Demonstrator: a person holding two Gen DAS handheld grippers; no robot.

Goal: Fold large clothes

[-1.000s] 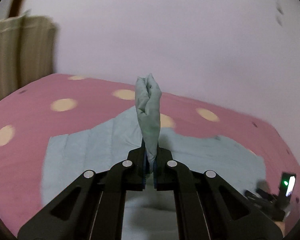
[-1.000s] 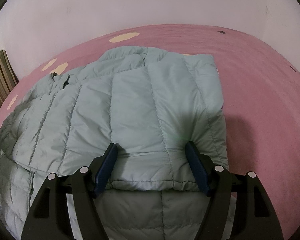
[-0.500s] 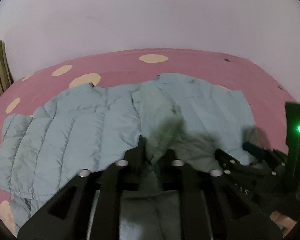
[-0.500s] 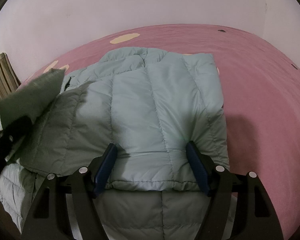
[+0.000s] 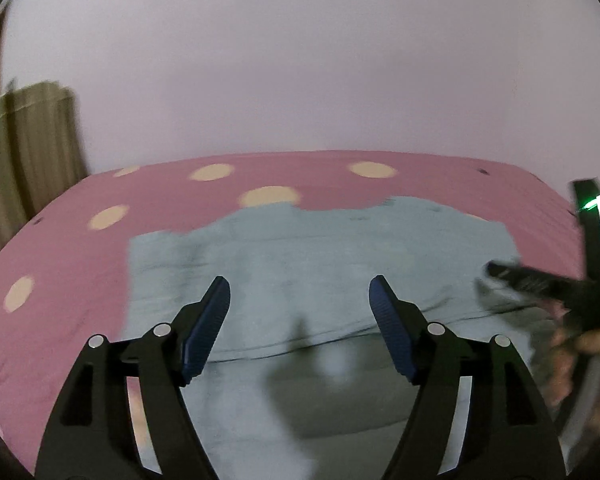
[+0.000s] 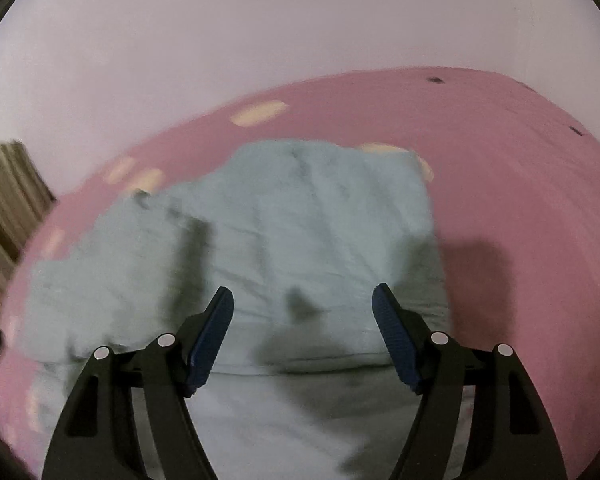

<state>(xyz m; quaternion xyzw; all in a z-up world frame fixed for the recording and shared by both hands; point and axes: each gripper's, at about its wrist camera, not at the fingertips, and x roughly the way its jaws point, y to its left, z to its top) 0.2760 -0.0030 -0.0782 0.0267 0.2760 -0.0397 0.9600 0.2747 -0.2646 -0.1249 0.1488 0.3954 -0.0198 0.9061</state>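
**Hovering over a half-folded jacket: both tongs empty**

Item 1, left tongs (image 5: pixel 300 292): blue pads spread wide, nothing between them, held above the near part of the garment. Item 2, right tongs (image 6: pixel 302 304): likewise spread wide and empty; in the left view they show as a dark blur at 3 o'clock, with the person's right hand (image 5: pixel 580 364) behind them.

Item 3, quilted jacket (image 6: pixel 300 220): pale blue-green, lying on the bed (image 6: pixel 520 180), one layer doubled over another, its edge running across at 6 o'clock just ahead of both sets of pads. Left-hand portion at 9 o'clock looks rumpled; motion blur hides detail.

Item 4, bedsheet: pink with cream spots. Item 5, curtain (image 5: pixel 28 152): at 9 o'clock, well apart.

Risks, as judged: puffy filling may spring the loose layer open with no grip on it. A shallow pinch may take only the top layer, dragging it askew. Slippery shell may slide on the sheet, spoiling alignment. The two tongs work near each other and could collide.
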